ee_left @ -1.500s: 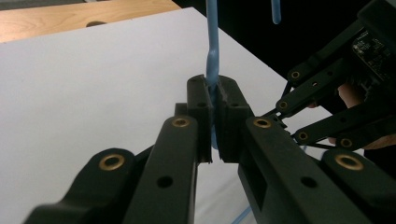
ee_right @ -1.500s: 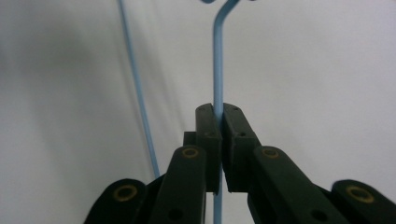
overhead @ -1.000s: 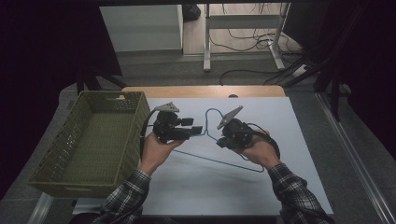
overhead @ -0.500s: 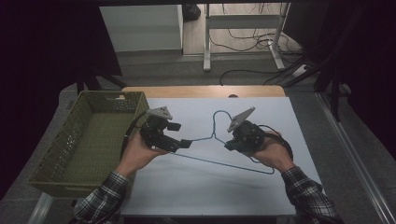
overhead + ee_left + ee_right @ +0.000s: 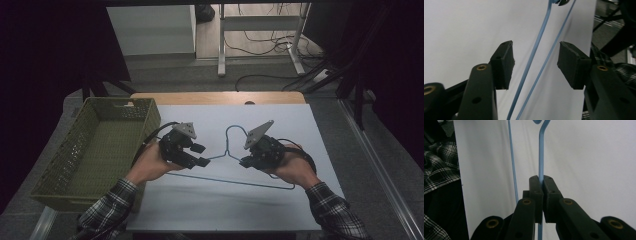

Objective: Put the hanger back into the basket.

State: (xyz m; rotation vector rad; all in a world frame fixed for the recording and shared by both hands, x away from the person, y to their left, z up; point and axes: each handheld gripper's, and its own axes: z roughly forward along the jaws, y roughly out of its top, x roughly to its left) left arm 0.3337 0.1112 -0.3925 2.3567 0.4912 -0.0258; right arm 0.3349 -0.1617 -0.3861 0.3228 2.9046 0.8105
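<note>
A blue wire hanger point(image 5: 235, 181) lies on the white tabletop, its hook point(image 5: 232, 131) pointing away from me. My right gripper point(image 5: 243, 162) is shut on the hanger's right shoulder wire; in the right gripper view the pads point(image 5: 541, 178) pinch the wire point(image 5: 541, 152). My left gripper point(image 5: 202, 155) is at the left shoulder. Its jaws point(image 5: 535, 62) have just been closing and stand apart, with two strands of the hanger point(image 5: 541, 27) running between them untouched.
A green woven basket point(image 5: 65, 155) stands at the table's left edge, close to my left hand. Bare white tabletop point(image 5: 310, 125) stretches beyond and to the right of the hanger. Plaid sleeves enter from the bottom.
The right gripper has shifted the hanger slightly rightward, and the hook now shows between the grippers. The left gripper drew back to the left, then came in again at the hanger's left shoulder.
</note>
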